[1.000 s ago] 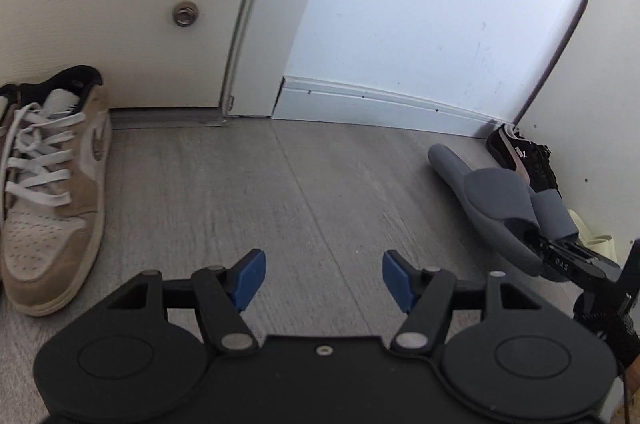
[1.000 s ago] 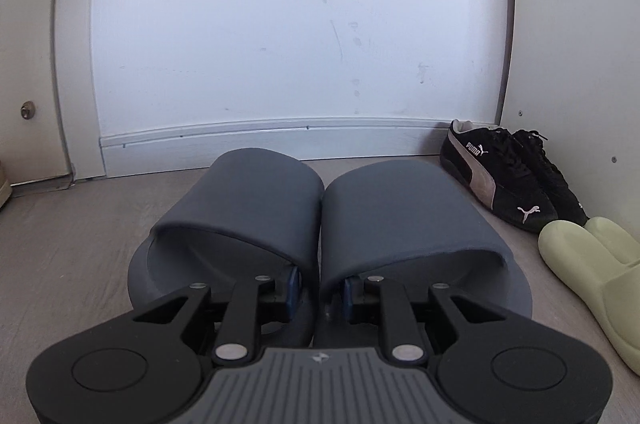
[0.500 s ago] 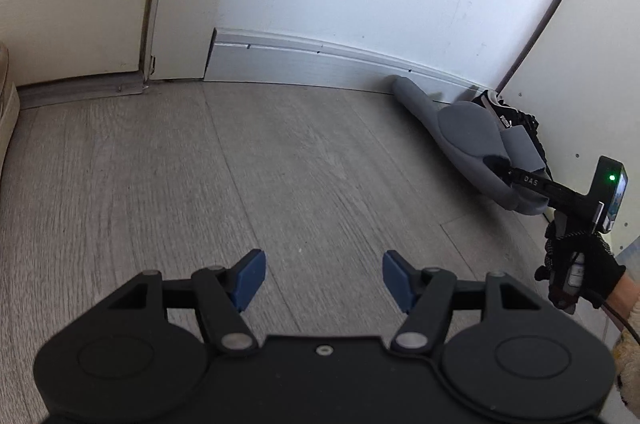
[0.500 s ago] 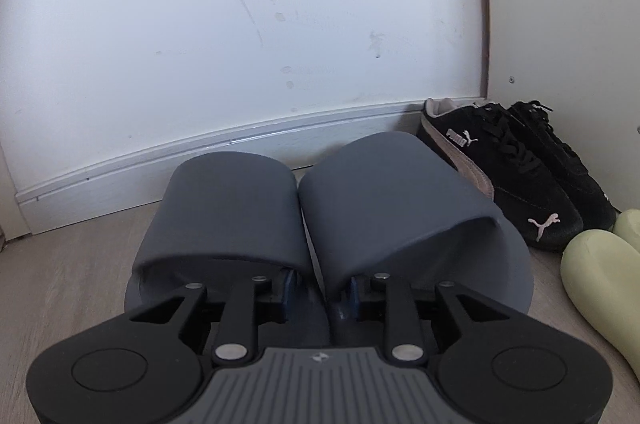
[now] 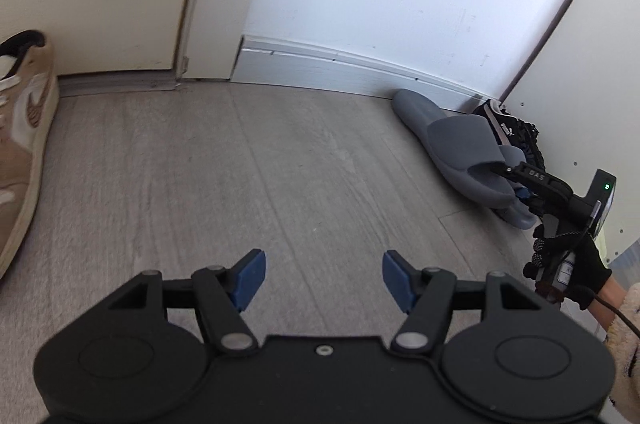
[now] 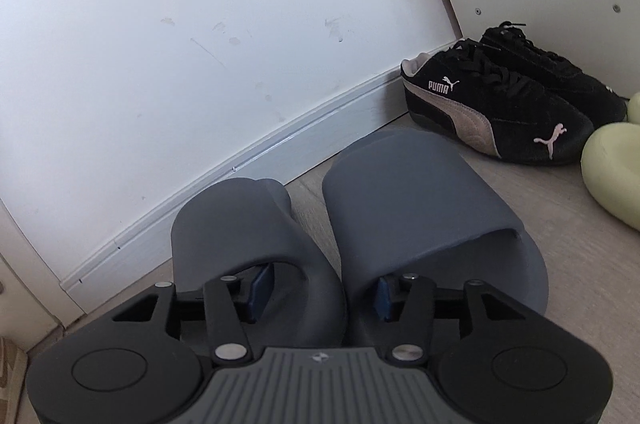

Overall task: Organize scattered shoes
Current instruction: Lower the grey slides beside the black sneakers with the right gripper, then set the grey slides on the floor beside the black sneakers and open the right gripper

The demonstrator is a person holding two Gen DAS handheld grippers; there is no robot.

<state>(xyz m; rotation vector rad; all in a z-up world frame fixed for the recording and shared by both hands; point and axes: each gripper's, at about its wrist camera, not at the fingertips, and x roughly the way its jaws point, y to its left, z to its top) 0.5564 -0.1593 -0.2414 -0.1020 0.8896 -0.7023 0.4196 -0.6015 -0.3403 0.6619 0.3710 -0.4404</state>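
2 matte grey slides (image 6: 360,207) sit side by side at centre frame, toes near the white baseboard (image 6: 224,179). The right gripper (image 6: 318,294) is spread wide, 1 finger inside each strap, gripping nothing. At lower centre the left gripper (image 5: 322,280) hangs open and empty over bare floor (image 5: 240,163).

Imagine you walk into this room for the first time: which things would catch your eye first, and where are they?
Most striking is the pair of grey slides on the floor beside the white skirting board, with the right claw open, one finger inside each. Right of them, in the corner, stand black trainers with pink stripes, and pale green shoes lie at the edge. Far left, a tan sneaker lies apart by the door.
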